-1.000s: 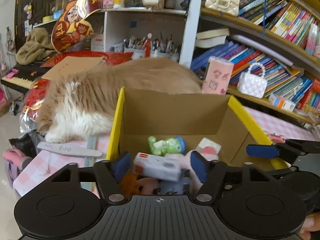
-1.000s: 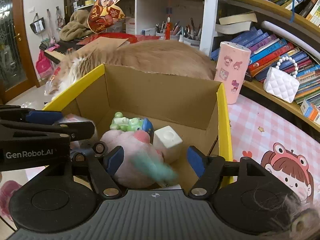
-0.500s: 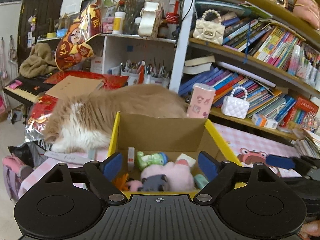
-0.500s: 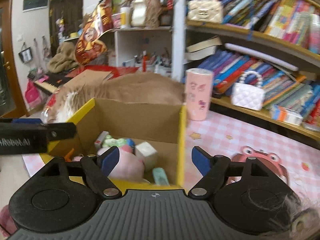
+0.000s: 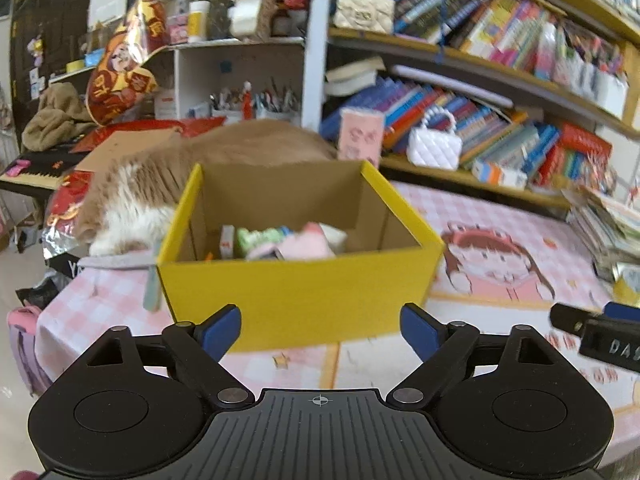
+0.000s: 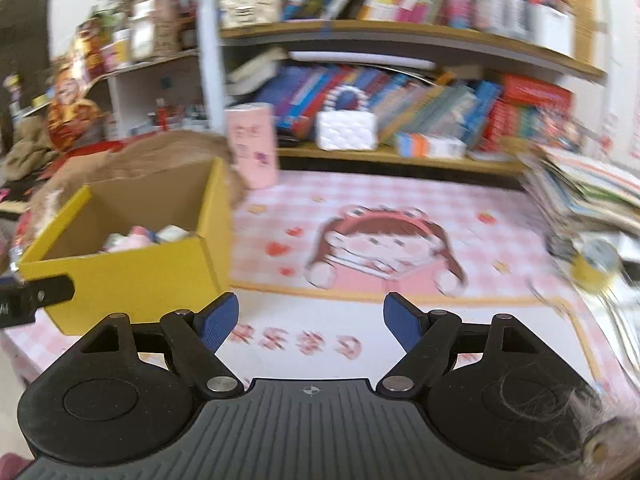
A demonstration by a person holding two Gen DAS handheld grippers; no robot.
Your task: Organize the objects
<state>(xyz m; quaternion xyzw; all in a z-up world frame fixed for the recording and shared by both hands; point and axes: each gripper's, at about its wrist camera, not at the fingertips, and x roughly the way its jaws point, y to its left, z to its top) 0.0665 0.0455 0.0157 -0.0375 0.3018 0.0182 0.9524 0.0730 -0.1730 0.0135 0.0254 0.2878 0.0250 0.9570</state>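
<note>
- While hovering short of the yellow box [image 5: 280, 280], holding the left gripper [image 5: 320, 320] with fingers released and just now opening wider, nothing between them.
- Keeping the right gripper [image 6: 311, 310] likewise spread and empty, pointing over a bare stretch of the bench [image 6: 360, 360] beside the box [image 6: 120, 276].
- Judging the sorting to be well advanced: showing a pink plush toy [image 5: 304, 246], a green figure [image 5: 256, 236], a pale block [image 5: 336, 236] and a small white carton [image 5: 227, 242] already lying together inside the box, near its floor.
- Leaving, by the look of it, little loose on the cloth: noting a flat grey strip [image 5: 152, 284] lying just beside the box's left wall, and a blurred yellow round thing [image 6: 592, 268] near the right edge by a slumping pile of magazines [image 6: 580, 188]; unable to tell whether either belongs in the box.
- Describing the box as plain corrugated card, brown inside and glossy yellow outside, open-topped, square-cornered and stiff-walled.
- Describing the contents as mixed: soft and rounded for the plush, hard and smooth for the figure, block and carton.
- Covering the bench with a pink checked cloth printed with a cartoon girl, smooth and flat.
- Catching a long-haired tan-and-white cat [image 5: 160, 172] lying right behind the box, plus a pink cylinder [image 6: 252, 144] and a white quilted handbag [image 6: 346, 130] standing beyond.
</note>
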